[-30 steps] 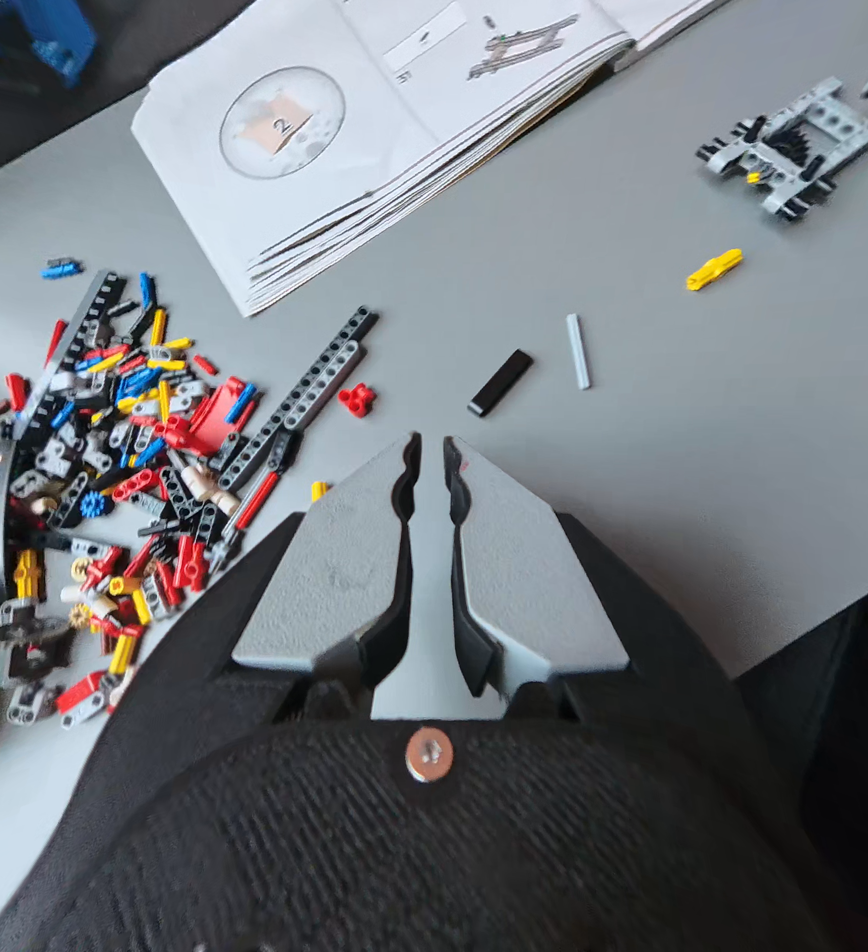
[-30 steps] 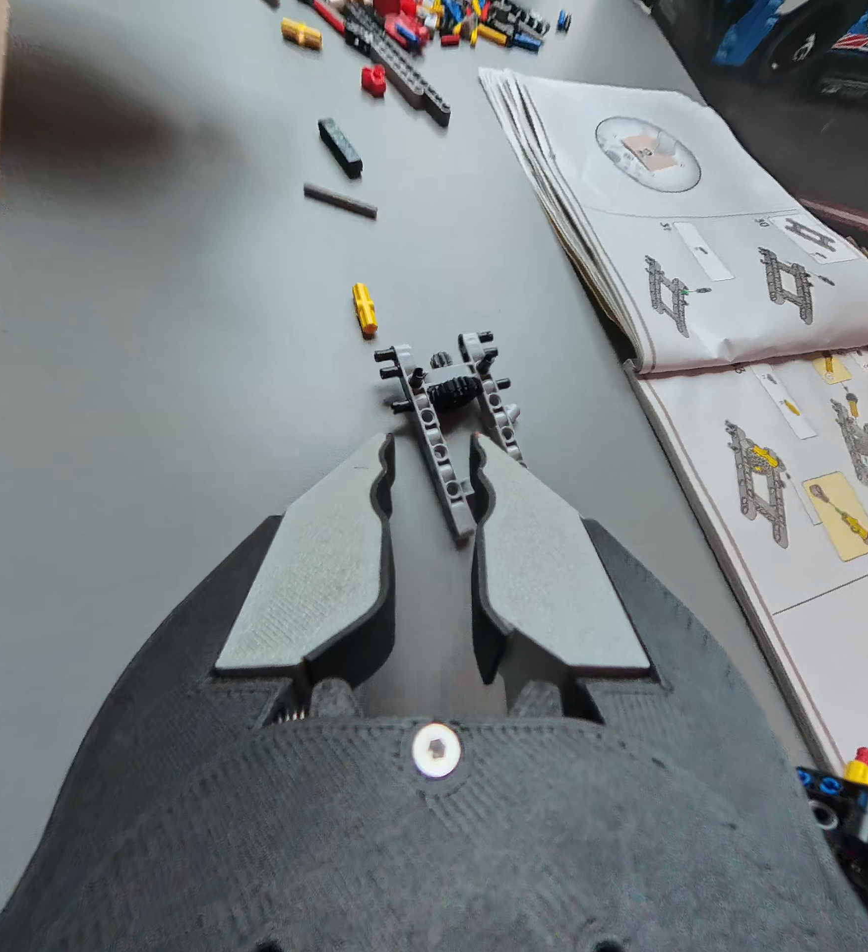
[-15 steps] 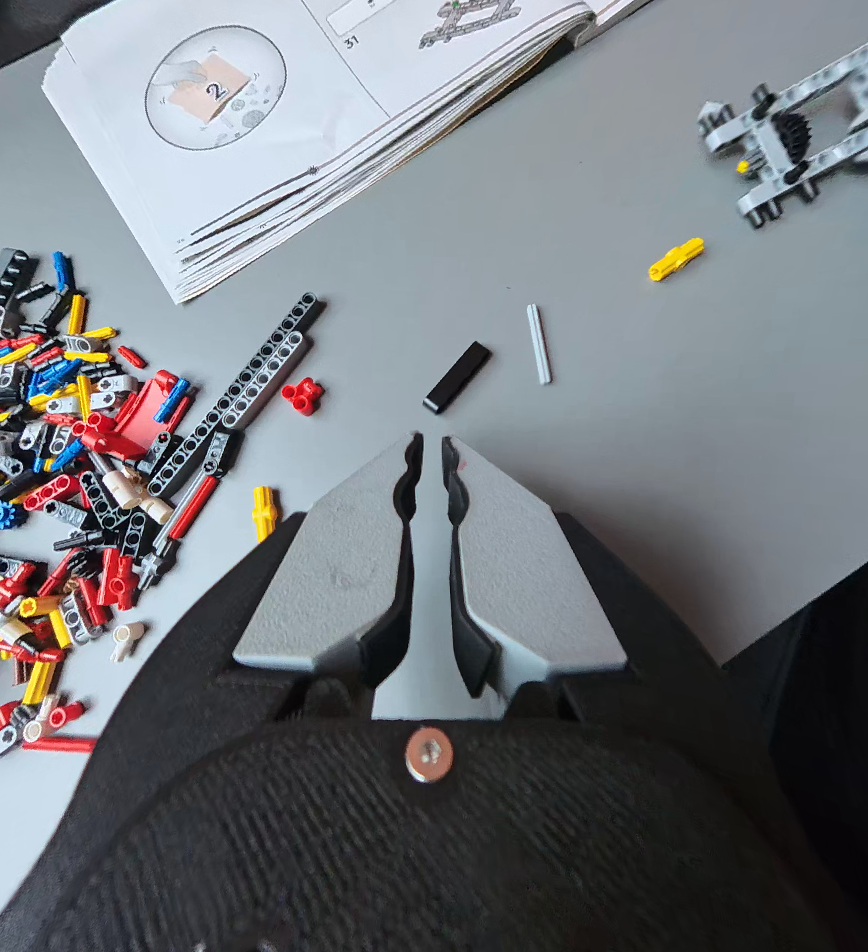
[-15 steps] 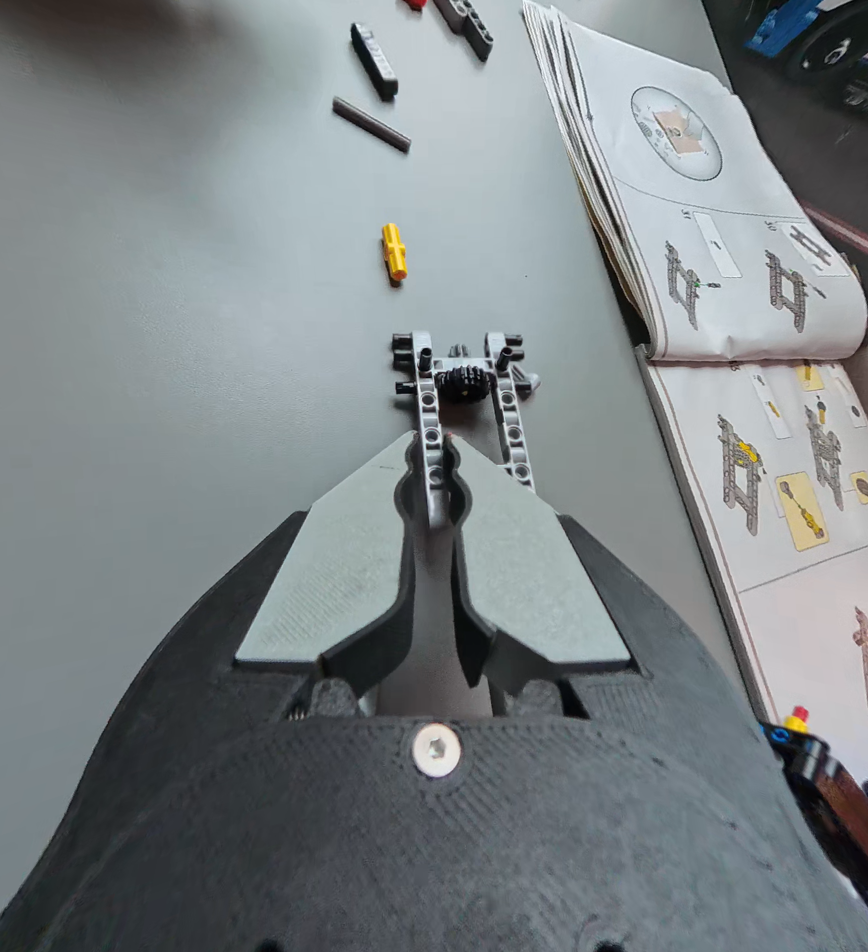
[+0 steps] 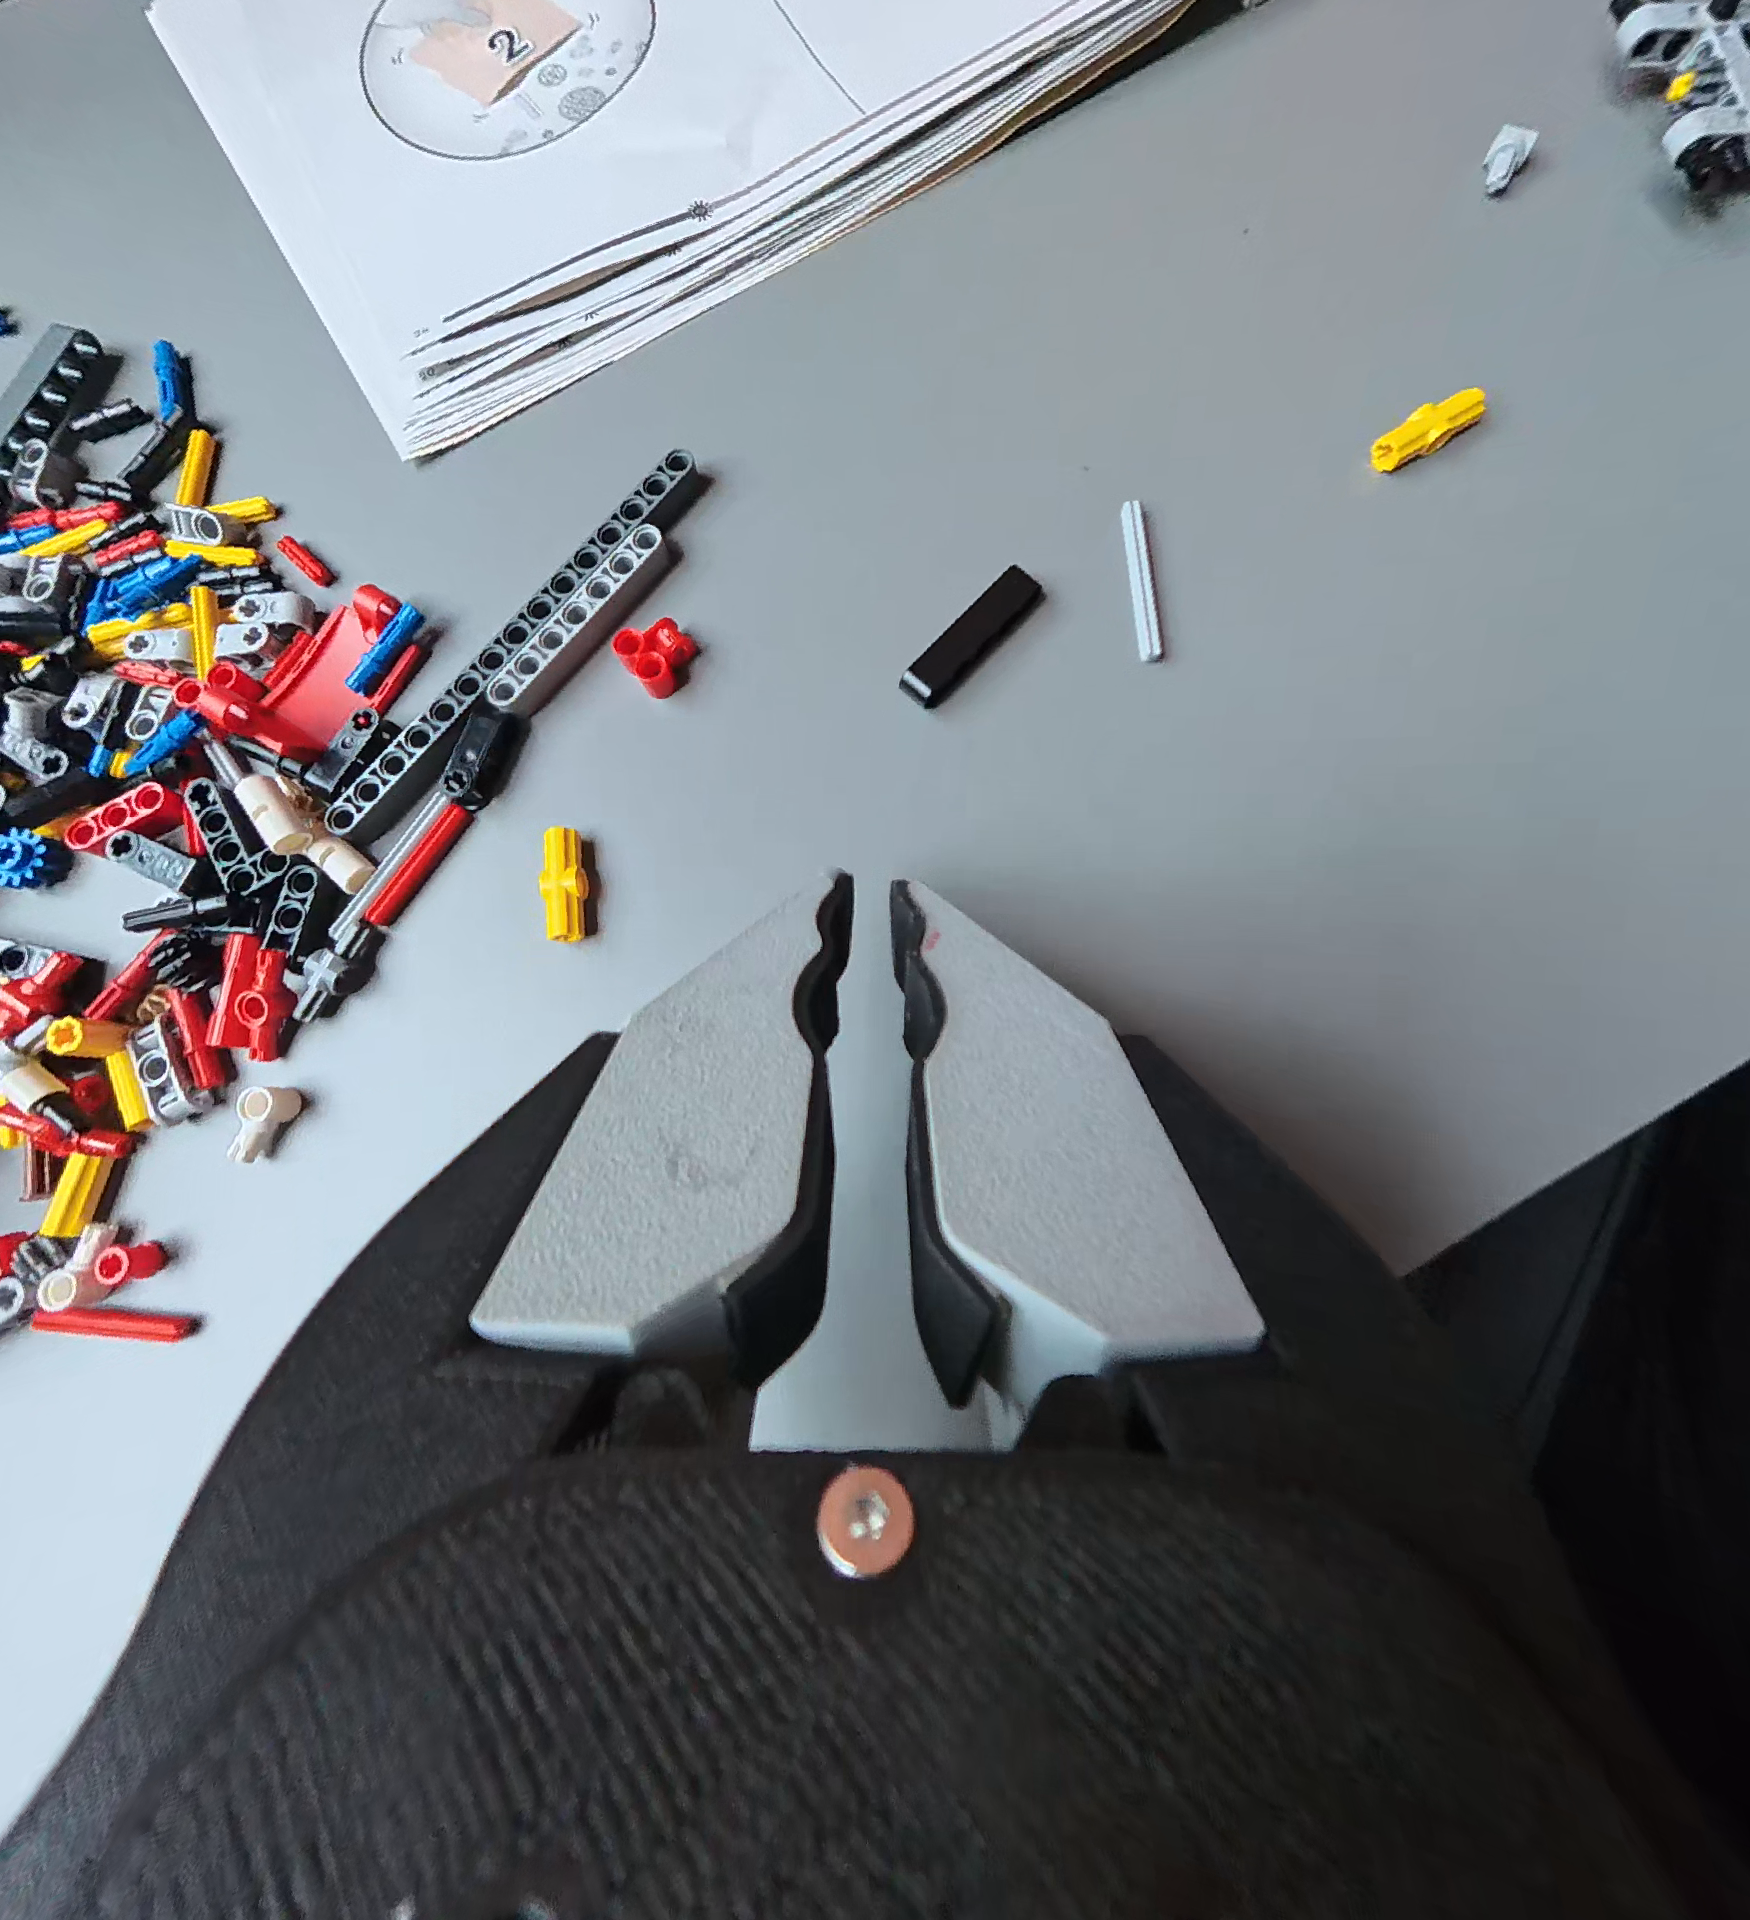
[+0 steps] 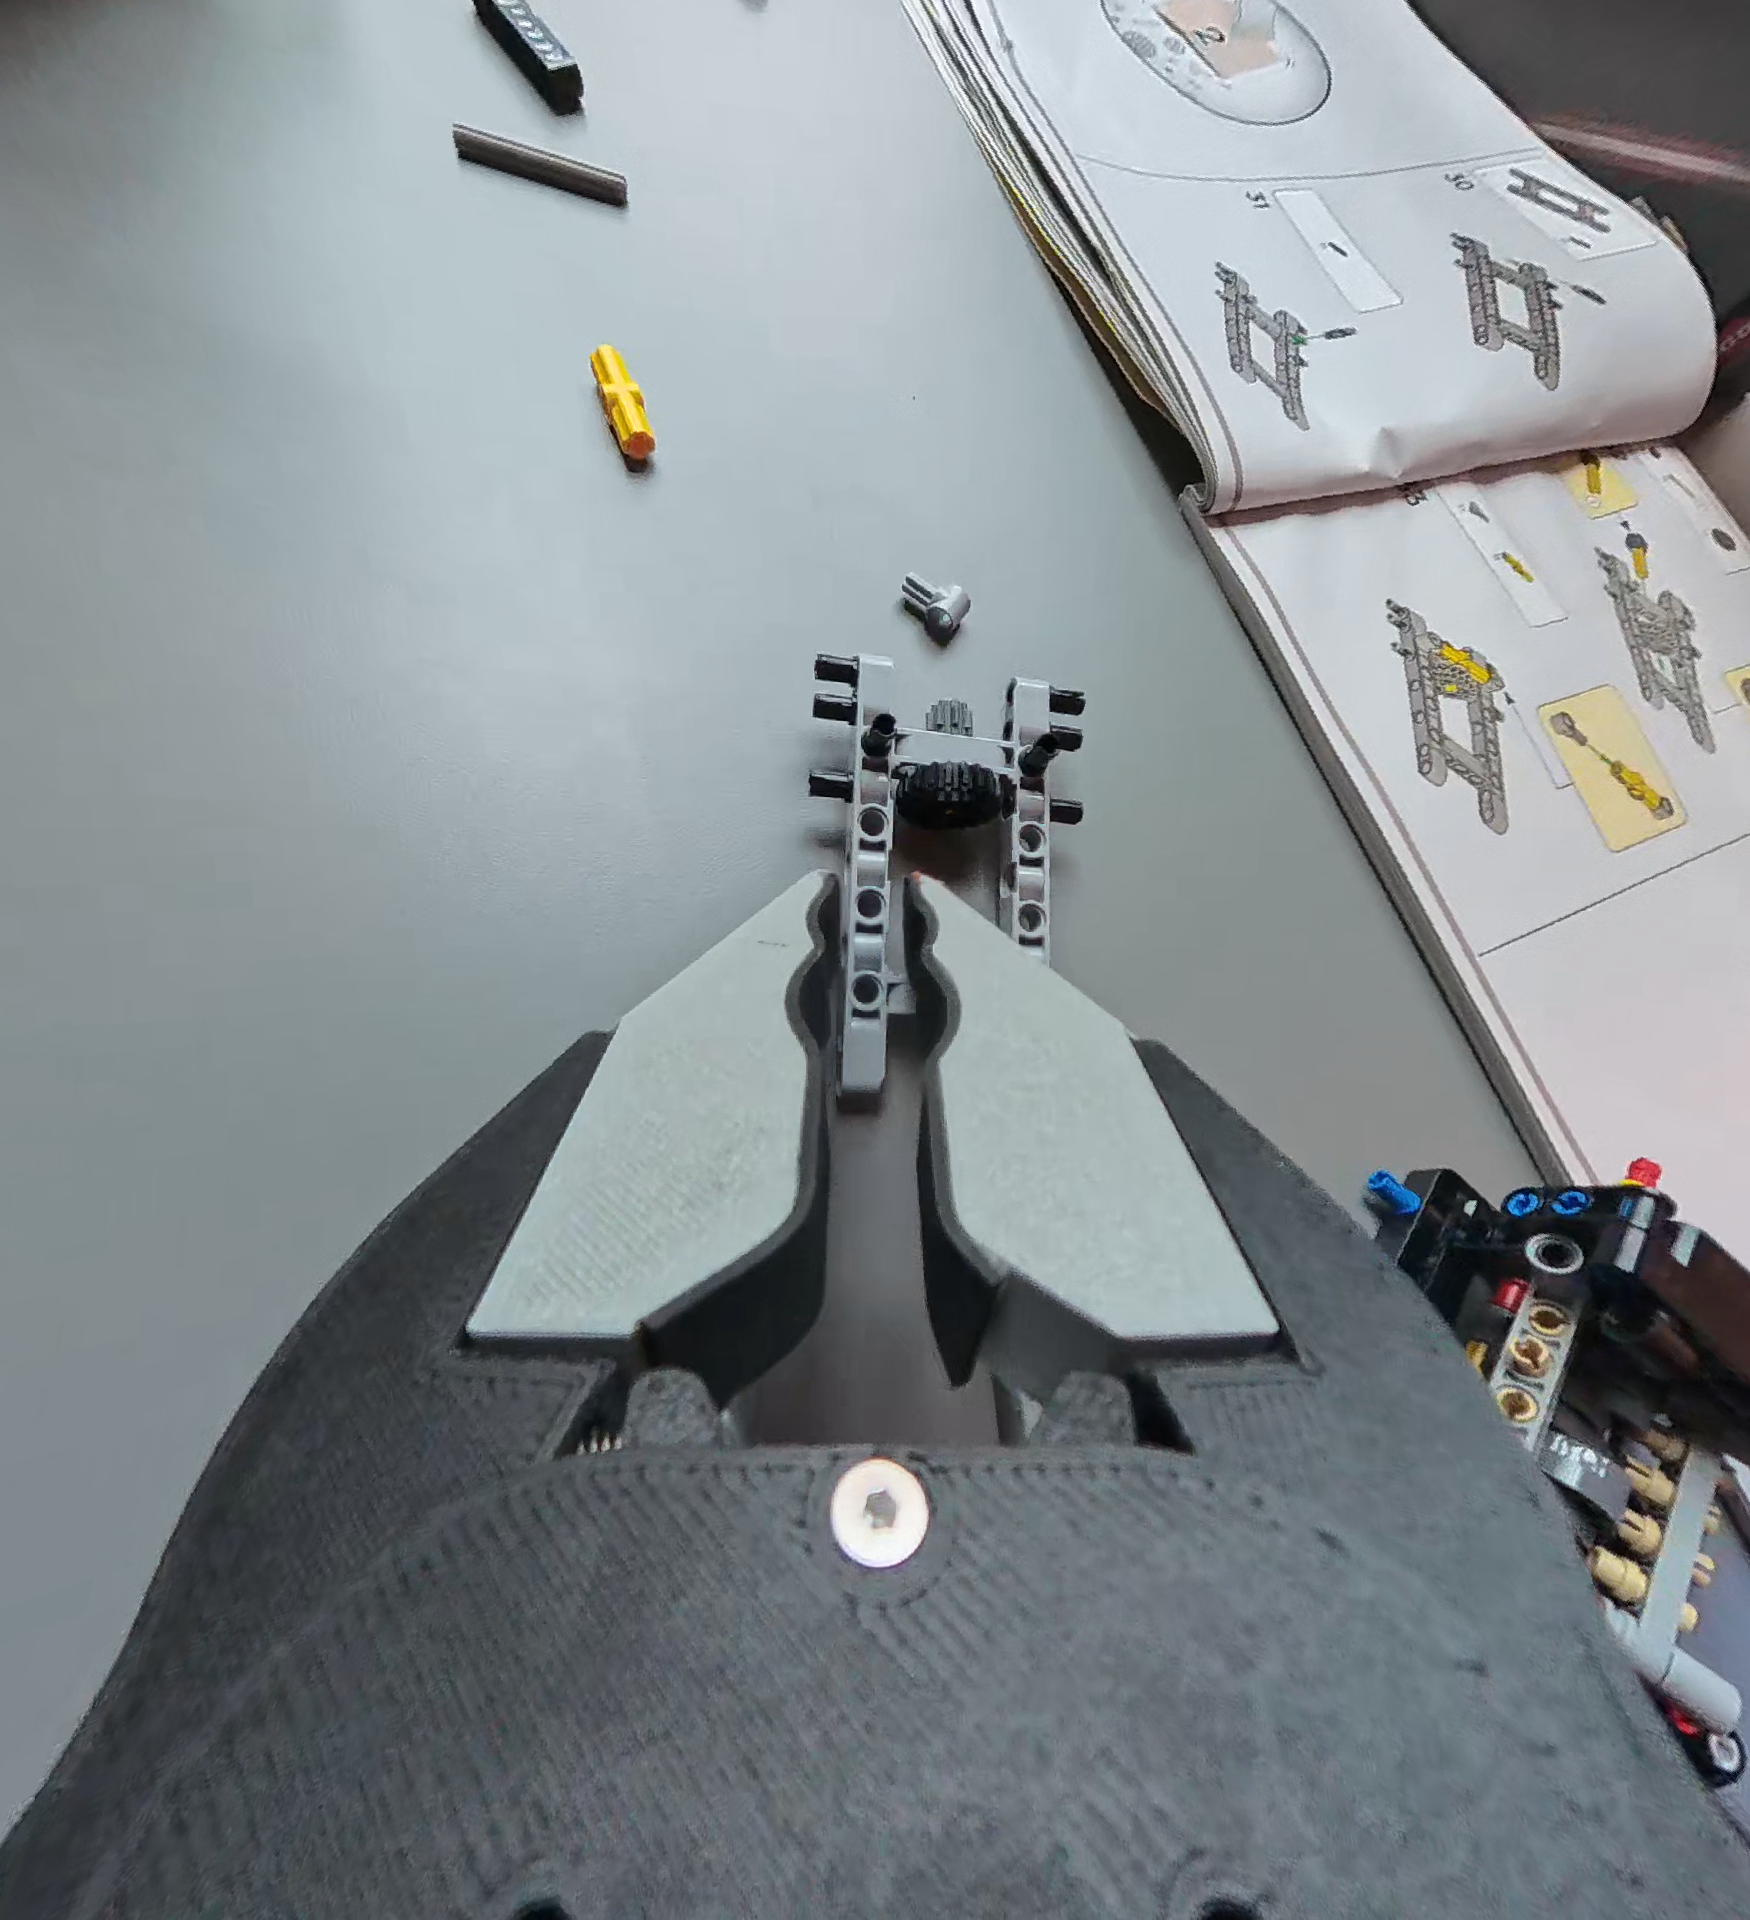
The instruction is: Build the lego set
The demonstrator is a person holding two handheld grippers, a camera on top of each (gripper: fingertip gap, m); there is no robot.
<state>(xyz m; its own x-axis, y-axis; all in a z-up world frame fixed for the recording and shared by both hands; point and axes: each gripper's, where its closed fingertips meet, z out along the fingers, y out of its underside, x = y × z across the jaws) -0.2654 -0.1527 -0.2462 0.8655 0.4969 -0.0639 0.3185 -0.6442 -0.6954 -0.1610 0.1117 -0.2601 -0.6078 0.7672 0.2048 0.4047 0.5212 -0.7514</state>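
Observation:
My right gripper (image 6: 869, 883) is shut on the left beam of a grey frame assembly (image 6: 944, 769) with black pins and a black gear. The frame also shows in the left wrist view (image 5: 1723, 94) at the far right. A small grey connector (image 6: 938, 605) lies loose just beyond the frame. A yellow axle connector (image 6: 622, 403) lies farther out, then a grey axle (image 6: 538, 166) and a black beam (image 6: 528, 52). My left gripper (image 5: 871, 888) is shut and empty, hovering near the table's front edge, short of the black beam (image 5: 970, 636).
A pile of loose pieces (image 5: 123, 779) fills the left, with two long beams (image 5: 538, 644), a red piece (image 5: 655, 655) and a yellow piece (image 5: 566, 883) beside it. The open instruction booklet (image 6: 1370, 312) lies at the back. A partly built black model (image 6: 1629, 1351) sits by my right gripper. There is about 30 cm between the tips of the two grippers. It is some 7 cm from my right tips to the small grey connector (image 6: 938, 605). It is also in sight in the left wrist view (image 5: 1520, 149).
My right gripper closed on the frame's left beam. The small grey connector now lies apart from the frame. My left gripper stayed shut and drew back a little.

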